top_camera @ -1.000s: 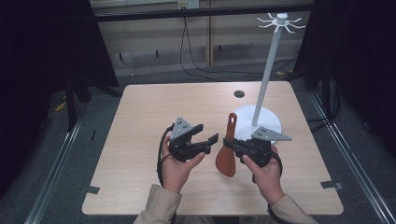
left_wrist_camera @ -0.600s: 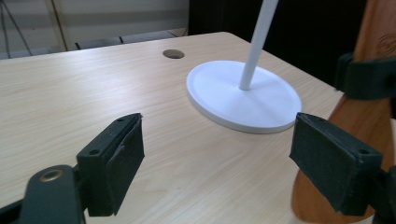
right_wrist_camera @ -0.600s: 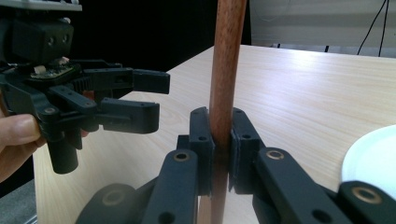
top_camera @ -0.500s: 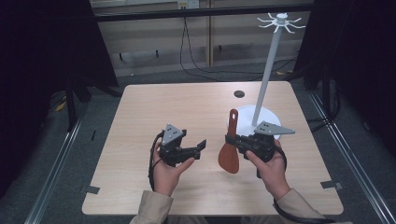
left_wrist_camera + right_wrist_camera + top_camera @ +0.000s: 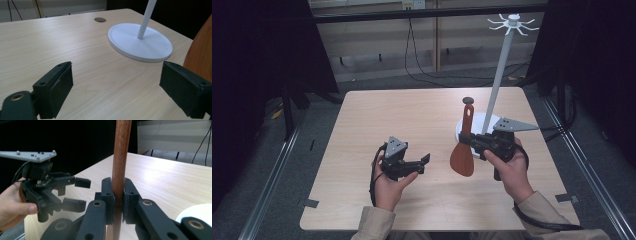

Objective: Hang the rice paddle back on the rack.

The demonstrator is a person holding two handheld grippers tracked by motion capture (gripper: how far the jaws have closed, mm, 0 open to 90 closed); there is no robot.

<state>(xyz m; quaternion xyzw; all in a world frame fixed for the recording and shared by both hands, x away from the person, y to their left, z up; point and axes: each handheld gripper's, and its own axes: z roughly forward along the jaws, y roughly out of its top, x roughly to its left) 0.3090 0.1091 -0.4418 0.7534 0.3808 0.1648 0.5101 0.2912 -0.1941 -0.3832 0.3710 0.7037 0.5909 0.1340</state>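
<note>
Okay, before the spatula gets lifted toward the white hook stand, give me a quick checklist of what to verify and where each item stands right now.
1. Right gripper shut on the wooden spatula: ok, pads clamp its handle.
2. Spatula upright, blade down: ok in the high view.
3. Left gripper clear of the spatula: ok, its jaws have just been opening with nothing between them; it sits apart, low over the table.
4. Hanging hole at the handle's top: ok, it shows in the high view.
5. Hooks free on the white stand: ok, nothing hangs there.
6. Stand base flat on the table: ok.
</note>
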